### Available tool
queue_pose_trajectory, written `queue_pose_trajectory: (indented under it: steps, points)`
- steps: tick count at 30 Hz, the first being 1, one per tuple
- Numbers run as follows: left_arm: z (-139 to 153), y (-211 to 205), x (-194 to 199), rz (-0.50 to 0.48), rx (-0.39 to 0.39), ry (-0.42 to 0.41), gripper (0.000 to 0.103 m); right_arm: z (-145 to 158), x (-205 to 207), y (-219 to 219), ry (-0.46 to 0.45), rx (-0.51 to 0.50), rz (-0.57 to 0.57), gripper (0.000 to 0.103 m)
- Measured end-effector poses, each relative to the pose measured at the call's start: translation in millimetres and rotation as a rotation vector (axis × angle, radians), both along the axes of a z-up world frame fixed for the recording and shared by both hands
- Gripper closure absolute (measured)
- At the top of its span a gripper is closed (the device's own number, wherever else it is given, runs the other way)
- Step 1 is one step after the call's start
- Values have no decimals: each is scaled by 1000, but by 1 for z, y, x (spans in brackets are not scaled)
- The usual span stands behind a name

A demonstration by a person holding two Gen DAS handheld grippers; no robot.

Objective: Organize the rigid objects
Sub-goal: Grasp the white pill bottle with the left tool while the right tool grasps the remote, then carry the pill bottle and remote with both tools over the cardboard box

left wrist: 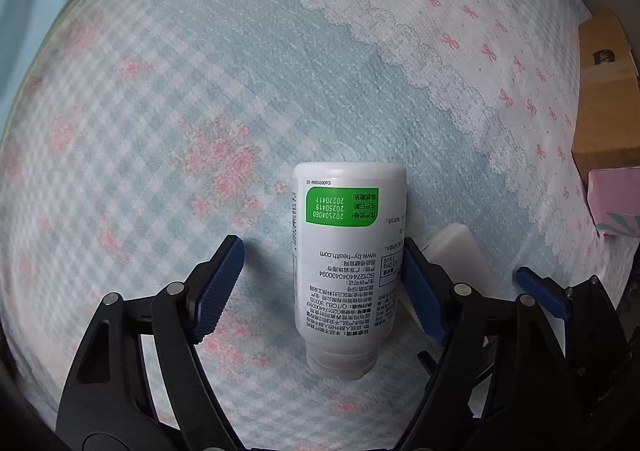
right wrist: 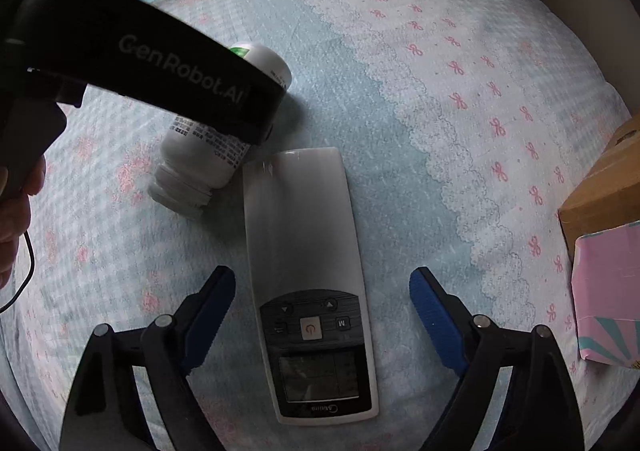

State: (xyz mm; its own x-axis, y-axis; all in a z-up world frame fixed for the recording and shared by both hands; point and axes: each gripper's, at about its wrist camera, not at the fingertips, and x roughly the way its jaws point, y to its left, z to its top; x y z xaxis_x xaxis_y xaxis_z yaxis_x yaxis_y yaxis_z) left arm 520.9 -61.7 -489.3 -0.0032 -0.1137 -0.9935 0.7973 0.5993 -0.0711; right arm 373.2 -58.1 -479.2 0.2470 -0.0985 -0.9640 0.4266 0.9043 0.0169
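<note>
The left gripper (left wrist: 324, 283) has its 2 blue-padded fingers spread apart around a white bottle (left wrist: 348, 263), which lies on its side between them. The right-hand pad touches or nearly touches the bottle's side, while the left-hand pad stands clear of it. The bottle's long axis runs along the fingers: its flat base points away from the gripper and its threaded neck points back toward it. A green label panel sits near the base end, its print upside down in this view.

The right gripper (right wrist: 322, 299) is also spread apart, its 2 fingers flanking the display end of a grey remote control (right wrist: 308, 251) without touching it. The remote lies flat, face up, with its long axis along the fingers: the screen and buttons are nearest the gripper and the plain end points away.

That far end of the remote lies just beside the bottle (right wrist: 200, 159), whose neck angles away from the remote toward the left gripper (right wrist: 256, 131) hanging over it.

Both things rest on a bedspread (right wrist: 400, 131) of pale blue check with pink flowers, lace trim and bows. To the remote's right, at the bedspread's edge, stand a cardboard box (right wrist: 600, 187) and a pink box (right wrist: 608, 291).
</note>
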Motion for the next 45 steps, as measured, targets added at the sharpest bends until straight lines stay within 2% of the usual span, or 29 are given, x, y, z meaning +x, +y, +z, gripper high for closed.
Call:
queue_pose_trajectory:
  steps: [1,3,6,9,10,11,13,16,20,29,35,40,45]
  points:
    - [-2,-1,0,0,-2,4,28,-3,2,0,10,-1,-4,19]
    - [-5,-2,0,2,-4,16,29,-8,4,-1,21,16,-7,31]
    - [-11,-6,-2,-11,7,12,29,-11,8,1,28,9,6,35]
    - [-18,-9,-6,-21,15,8,31,-10,11,4,28,5,24,45]
    - [-19,-9,-6,-16,10,12,34,-10,12,4,26,7,25,47]
    - [-18,-8,-3,-9,2,18,42,-10,12,4,23,7,25,48]
    - [-15,-5,4,7,-8,21,54,-10,13,3,18,13,24,48]
    - [-15,1,14,24,-28,35,54,-11,18,5,22,15,32,49]
    - [-9,6,13,25,-42,13,55,-10,17,2,14,39,29,49]
    - [23,25,5,104,-78,21,56,13,3,-27,-30,76,-4,49]
    - [57,43,-11,149,-134,10,56,38,-14,-41,-90,97,-34,49]
    - [86,64,-30,178,-180,-12,56,65,-30,-31,-144,94,-38,49]
    - [119,74,-56,210,-233,-30,56,103,-48,-34,-200,103,-46,49]
